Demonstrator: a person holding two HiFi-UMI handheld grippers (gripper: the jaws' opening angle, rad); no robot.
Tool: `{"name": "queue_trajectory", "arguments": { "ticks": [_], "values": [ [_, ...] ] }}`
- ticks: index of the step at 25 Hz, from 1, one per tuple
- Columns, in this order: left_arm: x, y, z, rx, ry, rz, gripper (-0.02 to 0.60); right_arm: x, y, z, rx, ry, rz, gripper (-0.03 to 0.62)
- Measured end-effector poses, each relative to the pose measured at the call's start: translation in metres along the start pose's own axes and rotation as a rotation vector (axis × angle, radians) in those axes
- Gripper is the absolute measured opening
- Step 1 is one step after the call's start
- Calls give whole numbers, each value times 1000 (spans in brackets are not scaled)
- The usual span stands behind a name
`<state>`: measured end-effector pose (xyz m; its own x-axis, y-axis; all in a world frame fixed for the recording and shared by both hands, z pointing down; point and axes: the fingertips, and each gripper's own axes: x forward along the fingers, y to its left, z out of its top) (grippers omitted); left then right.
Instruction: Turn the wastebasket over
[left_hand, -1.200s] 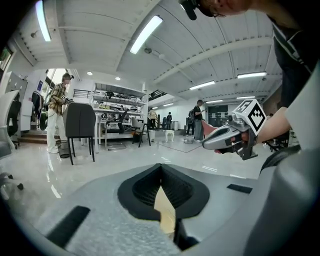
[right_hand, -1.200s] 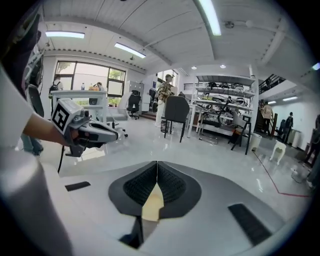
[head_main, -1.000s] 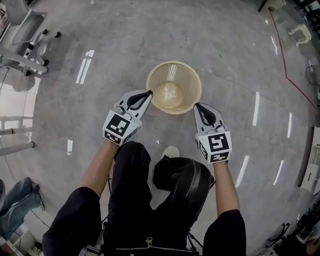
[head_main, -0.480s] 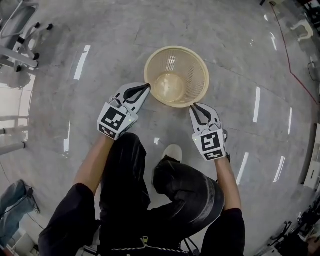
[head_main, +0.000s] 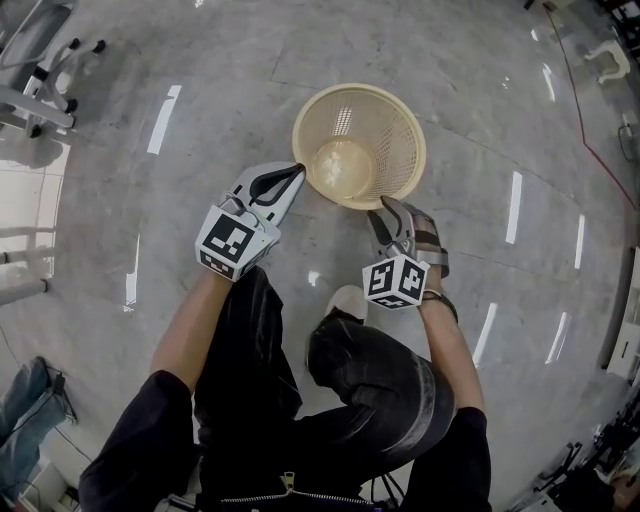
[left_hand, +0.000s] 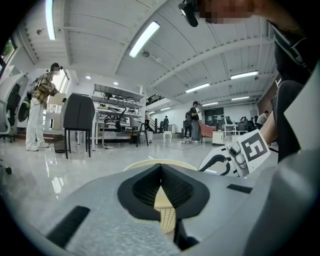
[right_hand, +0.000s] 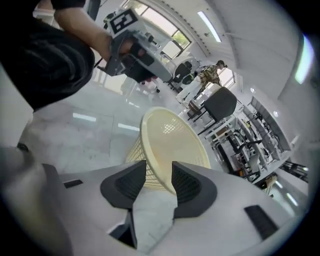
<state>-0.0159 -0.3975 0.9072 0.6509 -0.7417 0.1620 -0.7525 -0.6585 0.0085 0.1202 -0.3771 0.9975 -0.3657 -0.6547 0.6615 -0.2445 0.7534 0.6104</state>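
Note:
A cream mesh wastebasket (head_main: 388, 128) stands mouth up on the grey floor in front of my knees. My left gripper (head_main: 297, 170) is shut on its near-left rim. In the left gripper view, cream mesh (left_hand: 167, 217) shows pinched between the dark pads. My right gripper (head_main: 385, 212) is rolled to one side at the near-right rim, and its jaws are opening. In the right gripper view the jaws (right_hand: 159, 172) stand apart with the basket's rim (right_hand: 170, 145) in the gap, untouched by either pad. The left gripper (right_hand: 135, 50) shows beyond the basket there.
An office chair (head_main: 40, 60) stands at the far left and a white stool (head_main: 610, 62) at the far right. A red line (head_main: 590, 160) runs across the floor on the right. My shoe (head_main: 345, 300) is just behind the basket. A person (left_hand: 37, 115) and a black chair (left_hand: 80, 117) stand further off.
Both grippers have sunk with the basket. The right gripper has rolled sideways and its jaws have come apart, letting go of the rim. The left gripper keeps its hold.

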Motion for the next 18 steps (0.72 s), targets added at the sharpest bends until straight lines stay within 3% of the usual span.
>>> {"name": "queue_trajectory", "arguments": {
  "ticks": [4,9,18],
  "values": [
    [-4,-1,-6,12,18,-4,6,13,-3,-4,-22,35,-64,141],
    [-7,1,-8,21,26,0,6,15,-3,0,-56,-6,-93,115],
    [-11,10,-10,37,34,19,6,-4,-38,15,97,-132,-164,67]
  ]
}}
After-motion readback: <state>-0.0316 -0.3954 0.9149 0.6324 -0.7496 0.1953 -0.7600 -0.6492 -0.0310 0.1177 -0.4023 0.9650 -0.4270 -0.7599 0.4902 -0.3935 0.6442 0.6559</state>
